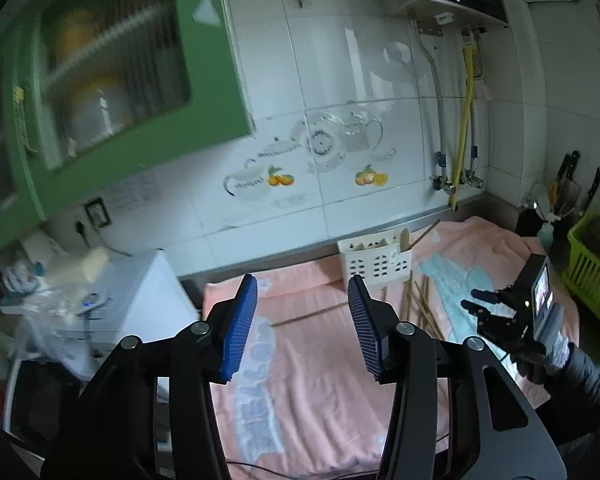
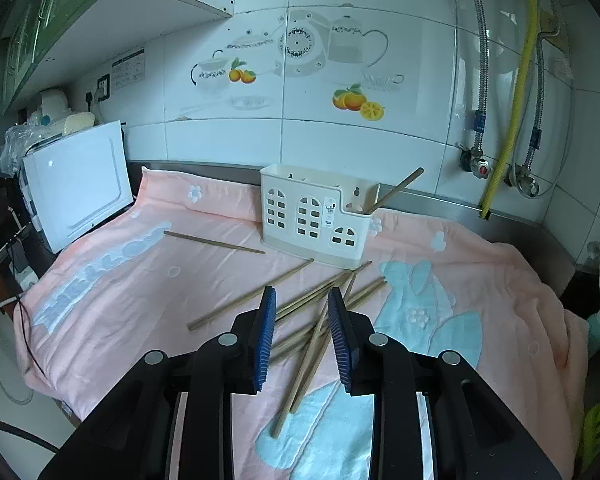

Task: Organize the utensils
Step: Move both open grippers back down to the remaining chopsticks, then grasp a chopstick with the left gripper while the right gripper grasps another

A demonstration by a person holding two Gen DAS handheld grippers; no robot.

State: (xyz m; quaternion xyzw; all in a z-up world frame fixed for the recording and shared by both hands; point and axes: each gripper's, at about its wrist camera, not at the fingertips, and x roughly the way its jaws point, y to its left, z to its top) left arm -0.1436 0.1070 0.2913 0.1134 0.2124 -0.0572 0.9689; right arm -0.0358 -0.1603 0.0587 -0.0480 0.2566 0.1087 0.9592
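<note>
Wooden chopsticks (image 2: pixel 300 320) are lying scattered on the pink towel (image 2: pixel 120 280) near the white holder (image 2: pixel 312 216) | my left gripper (image 1: pixel 302 324) is hanging released, empty | my right gripper (image 2: pixel 302 336) is hovering unclenched over them.

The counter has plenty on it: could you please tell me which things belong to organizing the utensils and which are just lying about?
Job:
- loose chopsticks
- lone chopstick
- holder, one chopstick already in it
- right gripper, above the pile

Lying about:
- towel
- white appliance
- green basket
- knives
</note>
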